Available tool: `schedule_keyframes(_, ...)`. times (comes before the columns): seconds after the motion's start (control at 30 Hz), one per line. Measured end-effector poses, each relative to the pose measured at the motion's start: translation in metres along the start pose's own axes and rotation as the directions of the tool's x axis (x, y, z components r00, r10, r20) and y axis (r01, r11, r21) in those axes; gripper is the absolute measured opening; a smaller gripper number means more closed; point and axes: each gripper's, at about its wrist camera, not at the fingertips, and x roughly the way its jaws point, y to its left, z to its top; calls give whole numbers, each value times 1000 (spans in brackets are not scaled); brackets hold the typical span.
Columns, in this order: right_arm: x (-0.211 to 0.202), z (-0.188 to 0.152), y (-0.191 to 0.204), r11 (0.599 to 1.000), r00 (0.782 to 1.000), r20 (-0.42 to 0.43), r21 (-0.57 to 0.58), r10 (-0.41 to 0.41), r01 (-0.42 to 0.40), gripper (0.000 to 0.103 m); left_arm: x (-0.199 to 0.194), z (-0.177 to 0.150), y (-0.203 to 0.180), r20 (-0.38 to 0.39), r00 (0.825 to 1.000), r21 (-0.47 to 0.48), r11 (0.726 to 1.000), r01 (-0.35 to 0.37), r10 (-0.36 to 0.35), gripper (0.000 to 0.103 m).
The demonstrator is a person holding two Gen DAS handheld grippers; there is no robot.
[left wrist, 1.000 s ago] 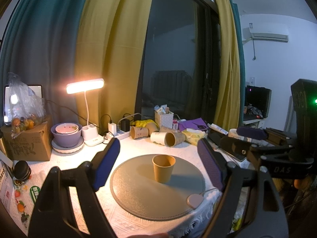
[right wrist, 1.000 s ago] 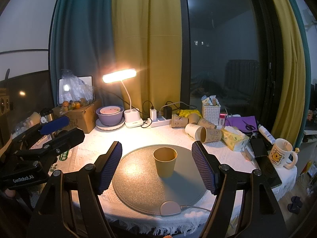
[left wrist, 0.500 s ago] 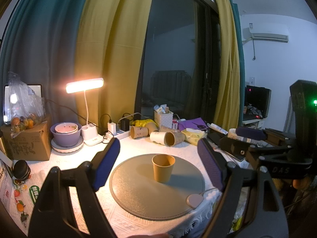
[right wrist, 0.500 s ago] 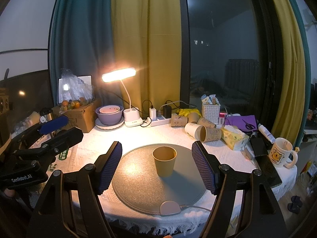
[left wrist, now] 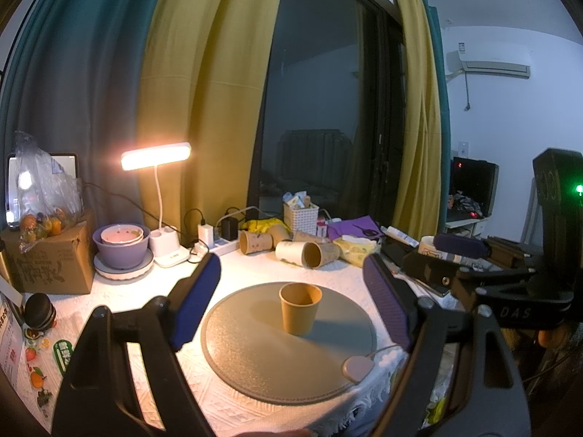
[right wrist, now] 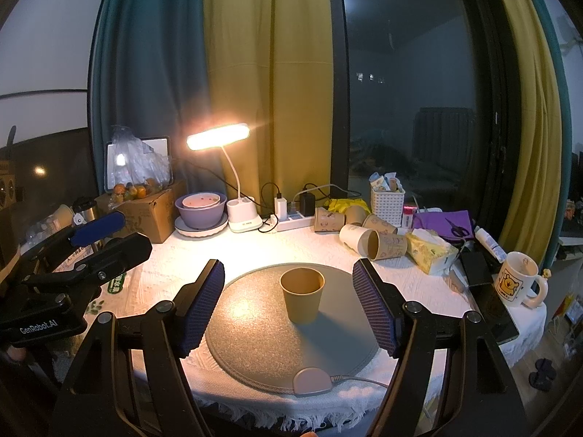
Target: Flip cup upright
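Observation:
A plain brown paper cup (left wrist: 299, 307) stands upright, mouth up, on the round grey mat (left wrist: 255, 357); it also shows in the right wrist view (right wrist: 302, 298) on the same mat (right wrist: 255, 335). My left gripper (left wrist: 291, 302) is open and empty, held back near the table's front edge with the cup framed between its fingers. My right gripper (right wrist: 289, 304) is open and empty, likewise held back from the cup. The right gripper shows at the right of the left wrist view (left wrist: 473, 255); the left gripper shows at the left of the right wrist view (right wrist: 98, 236).
Several paper cups (right wrist: 368, 233) lie on their sides behind the mat. A lit desk lamp (right wrist: 218, 136), purple bowls (right wrist: 200, 211), a cardboard box (right wrist: 149, 211), a power strip (right wrist: 291, 218), a white basket (right wrist: 387, 200), tissues (right wrist: 430, 251) and a bear mug (right wrist: 517, 284) crowd the table.

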Motion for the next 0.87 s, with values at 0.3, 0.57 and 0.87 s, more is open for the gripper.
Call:
schedule_keyframes(0.3, 1, -2, 0, 1000, 1000, -2, 1, 0, 0, 76, 0, 0, 0, -1, 1000, -1, 1000, -1, 1, 81)
schedule_keyframes(0.57, 1, -3, -1, 1000, 1000, -3, 1, 1, -1, 76, 0, 0, -2, -2, 1000, -1, 1000, 0, 0, 81)
schedule_keyframes(0.87, 3, -7, -1, 1000, 1000, -10, 4, 2, -2, 76, -1, -6, -10, -21, 1000, -5, 1000, 18, -18, 82)
